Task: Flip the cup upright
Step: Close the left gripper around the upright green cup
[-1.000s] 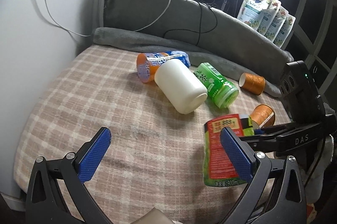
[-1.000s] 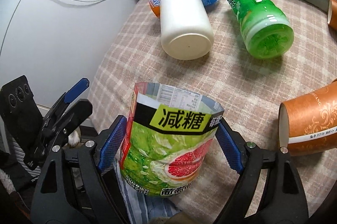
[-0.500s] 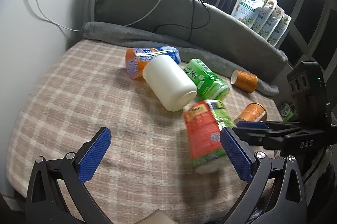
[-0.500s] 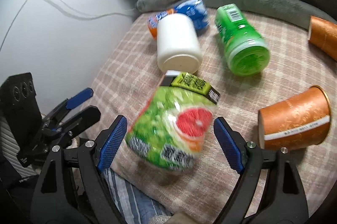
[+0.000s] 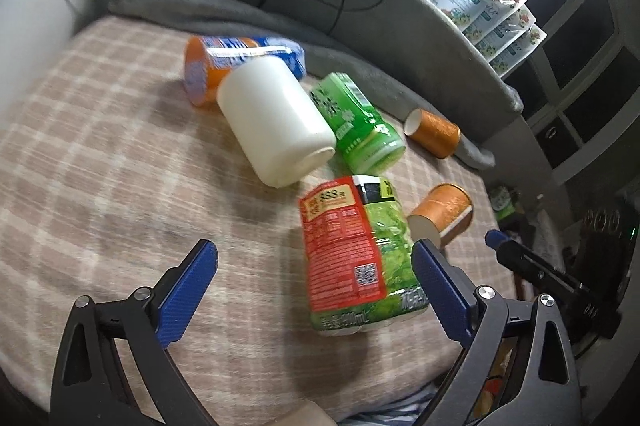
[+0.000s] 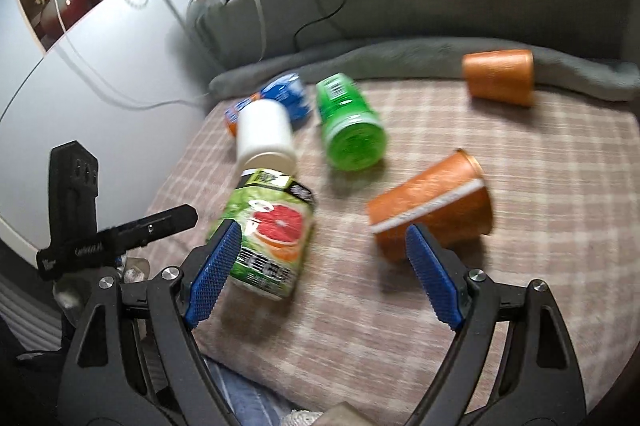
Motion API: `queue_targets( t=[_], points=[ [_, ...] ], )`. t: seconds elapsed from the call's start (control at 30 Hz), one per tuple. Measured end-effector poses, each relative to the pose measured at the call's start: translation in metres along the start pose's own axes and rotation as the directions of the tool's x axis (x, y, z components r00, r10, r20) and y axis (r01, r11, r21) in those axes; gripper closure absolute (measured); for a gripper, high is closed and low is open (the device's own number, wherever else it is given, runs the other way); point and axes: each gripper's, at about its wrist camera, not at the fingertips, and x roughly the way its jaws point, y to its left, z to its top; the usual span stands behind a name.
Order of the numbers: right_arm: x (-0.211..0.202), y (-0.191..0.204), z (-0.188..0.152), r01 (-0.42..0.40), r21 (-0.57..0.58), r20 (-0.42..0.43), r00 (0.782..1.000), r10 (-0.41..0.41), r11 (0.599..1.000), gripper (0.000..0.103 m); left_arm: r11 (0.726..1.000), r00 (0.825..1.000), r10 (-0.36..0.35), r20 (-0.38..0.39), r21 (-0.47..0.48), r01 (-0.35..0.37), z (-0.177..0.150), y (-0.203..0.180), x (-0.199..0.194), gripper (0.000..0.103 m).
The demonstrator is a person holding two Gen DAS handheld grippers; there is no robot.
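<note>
Having let go, my right hand-held gripper (image 6: 320,274) gapes empty; the grapefruit cup (image 6: 266,240) now stands unheld just left, so another cup comes next.

The left gripper (image 5: 314,288), a black two-finger frame with blue textured pads (image 5: 188,292), enters its own wrist view from 6 o'clock, fingers reaching toward 12 o'clock. Its jaws stand wide apart and nothing is clamped between them. The right gripper (image 6: 320,272), of the same black frame with blue pads (image 6: 434,280), likewise rises from 6 o'clock in its view, jaws spread wide and clamping nothing. In the left view the right gripper's blue-tipped fingers show at 4 o'clock; in the right view the left gripper's black body sits at 8 o'clock.
</note>
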Motion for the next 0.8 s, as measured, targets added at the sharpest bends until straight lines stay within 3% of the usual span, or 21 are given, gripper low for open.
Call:
queue_targets(
  t=[0.2, 0.43, 0.6, 0.8],
  points=[
    [-0.012, -0.013, -0.008, 0.026, 0.033, 0.021, 0.999, -0.026, 0.999, 0.016, 0.992, 0.991, -0.105, -0.088, -0.084, 0.098, 0.013, 0.004, 0.017, 0.006],
    [-0.013, -0.020, -0.015, 0.031, 0.056, 0.016, 0.999, -0.032, 0.998, 0.016, 0.978, 0.972, -0.163, -0.169, -0.161, 0.136, 0.024, 0.007, 0.042, 0.008],
    [-0.012, -0.026, -0.016, 0.041, 0.073, 0.016, 0.999, -0.042, 0.996, 0.016, 0.973, 0.963, -0.179, -0.203, -0.180, 0.143, 0.025, 0.007, 0.053, 0.008],
    [-0.010, -0.032, -0.017, 0.049, 0.087, 0.010, 0.999, -0.050, 0.995, 0.016, 0.972, 0.957, -0.179, -0.230, -0.194, 0.135, 0.026, 0.010, 0.063, 0.016]
  ],
)
